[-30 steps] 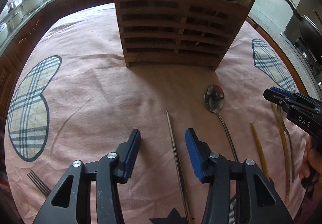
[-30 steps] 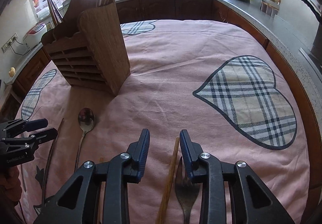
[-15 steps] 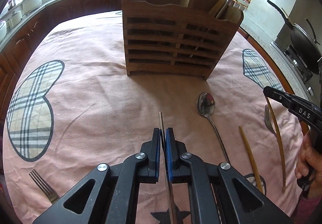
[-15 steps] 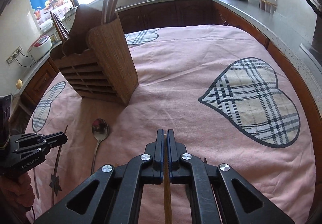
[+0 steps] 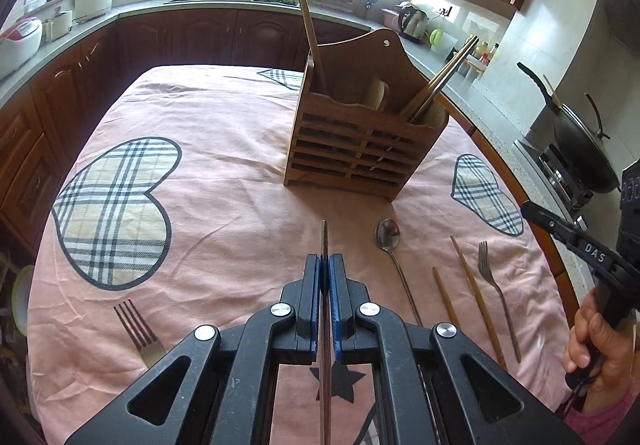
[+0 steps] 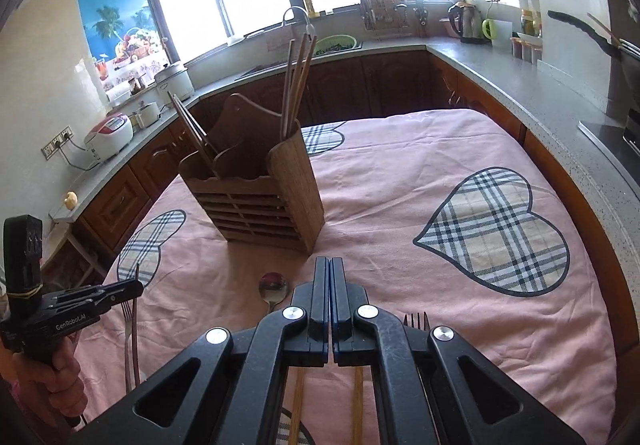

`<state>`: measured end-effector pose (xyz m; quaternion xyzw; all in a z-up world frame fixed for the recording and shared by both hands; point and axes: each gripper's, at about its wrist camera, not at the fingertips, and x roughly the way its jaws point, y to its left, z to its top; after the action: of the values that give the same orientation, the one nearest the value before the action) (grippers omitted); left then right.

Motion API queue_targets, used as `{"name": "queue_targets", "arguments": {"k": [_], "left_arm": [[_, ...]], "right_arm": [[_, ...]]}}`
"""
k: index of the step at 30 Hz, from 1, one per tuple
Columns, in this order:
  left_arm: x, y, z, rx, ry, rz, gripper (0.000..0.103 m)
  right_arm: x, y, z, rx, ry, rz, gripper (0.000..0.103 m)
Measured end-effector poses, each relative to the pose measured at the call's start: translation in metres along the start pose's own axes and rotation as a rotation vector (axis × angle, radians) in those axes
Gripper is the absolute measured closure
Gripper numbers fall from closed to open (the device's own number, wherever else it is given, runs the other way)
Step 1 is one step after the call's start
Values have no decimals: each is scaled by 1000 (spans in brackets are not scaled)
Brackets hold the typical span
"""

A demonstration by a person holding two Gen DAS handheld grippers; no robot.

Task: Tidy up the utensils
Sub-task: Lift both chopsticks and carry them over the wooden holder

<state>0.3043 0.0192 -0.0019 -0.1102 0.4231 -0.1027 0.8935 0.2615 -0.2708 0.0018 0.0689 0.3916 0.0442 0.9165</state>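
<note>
Now left hand-held gripper [image 5: 325,269] grips chopstick [image 5: 324,239]

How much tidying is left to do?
Some chopsticks already stand in the wooden holder. The left claw is shut on a thin metal chopstick; the right claw is shut, seemingly on nothing. Left to tidy: a spoon, two forks and two wooden chopsticks.

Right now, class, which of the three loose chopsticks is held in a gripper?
The dark metal chopstick, clamped in the left gripper. The two wooden chopsticks lie flat on the pink cloth.
</note>
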Motion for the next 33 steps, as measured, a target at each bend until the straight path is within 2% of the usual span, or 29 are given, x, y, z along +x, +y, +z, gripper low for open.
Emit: {"name": "queue_targets", "arguments": {"k": [5, 8, 14, 16, 17, 18, 22, 28, 33], "left_arm": [[-23, 4, -6, -5, -12, -10, 100], [-24, 7, -6, -15, -8, -8, 100], [-28, 10, -4, -24, -8, -8, 100], [-28, 9, -4, -22, -10, -7, 100], [-29, 9, -3, -23, -11, -8, 100], [-30, 9, -3, -24, -13, -11, 100], [-39, 9, -4, -25, -30, -17, 100], [-62, 8, -7, -22, -68, -31, 100], [-83, 11, -11, -20, -102, -40, 100]], "right_arm": [[27, 3, -14, -26, 81, -41, 92], [55, -2, -25, -41, 143, -77, 70], [102, -17, -40, -56, 241, -136, 71], [105, -18, -40, -66, 229, -148, 74], [105, -18, -38, -69, 233, -152, 81], [104, -18, -37, -62, 236, -146, 97], [82, -13, -30, -47, 186, -129, 99], [30, 4, -18, -6, 83, -31, 99], [-11, 20, -6, 1, -15, 15, 99]]}}
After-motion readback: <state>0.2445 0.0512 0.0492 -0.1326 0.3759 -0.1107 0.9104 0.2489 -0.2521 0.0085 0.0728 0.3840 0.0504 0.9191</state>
